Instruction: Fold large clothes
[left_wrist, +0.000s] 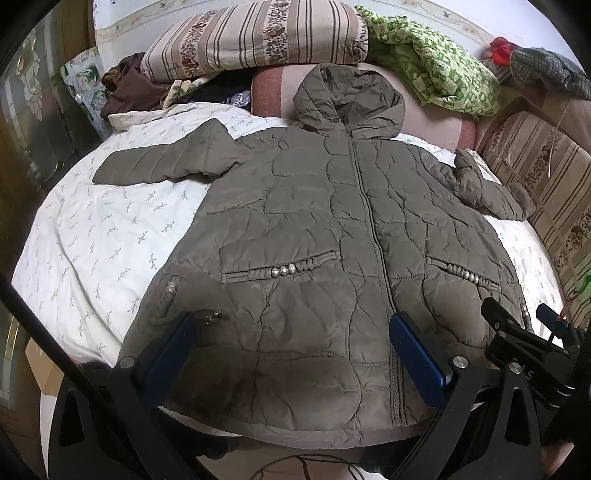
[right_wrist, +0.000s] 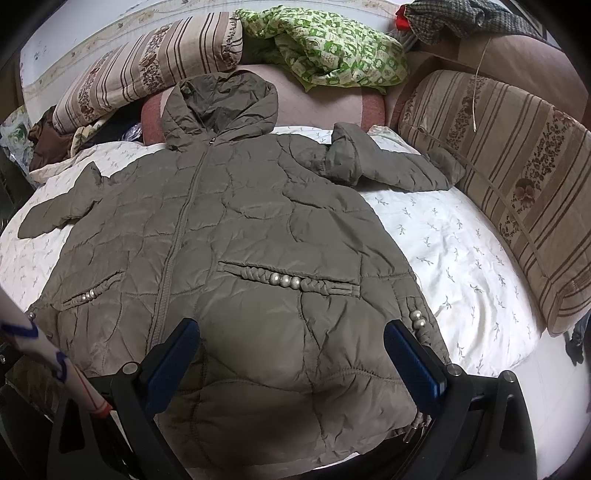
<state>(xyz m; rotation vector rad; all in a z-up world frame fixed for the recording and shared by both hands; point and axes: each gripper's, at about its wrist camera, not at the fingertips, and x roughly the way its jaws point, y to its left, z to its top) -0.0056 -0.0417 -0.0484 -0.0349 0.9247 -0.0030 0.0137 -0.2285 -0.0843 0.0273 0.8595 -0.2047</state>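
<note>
An olive quilted hooded jacket (left_wrist: 314, 229) lies flat, front up and zipped, on a white bed sheet (left_wrist: 92, 236). Its hood points away from me, and both sleeves are spread out to the sides. It also shows in the right wrist view (right_wrist: 236, 236). My left gripper (left_wrist: 295, 332) is open and empty above the jacket's lower left hem. My right gripper (right_wrist: 291, 339) is open and empty above the lower right hem; it also shows at the right edge of the left wrist view (left_wrist: 524, 317). The jacket's right sleeve (right_wrist: 388, 166) is bunched near the shoulder.
Striped floral pillows (left_wrist: 255, 37) lie at the head of the bed. A green patterned cloth (left_wrist: 436, 62) lies beside them. A long striped cushion (right_wrist: 509, 177) runs along the right side. Dark clothes (left_wrist: 129, 88) are piled at the far left. A pink blanket (right_wrist: 325, 107) lies under the hood.
</note>
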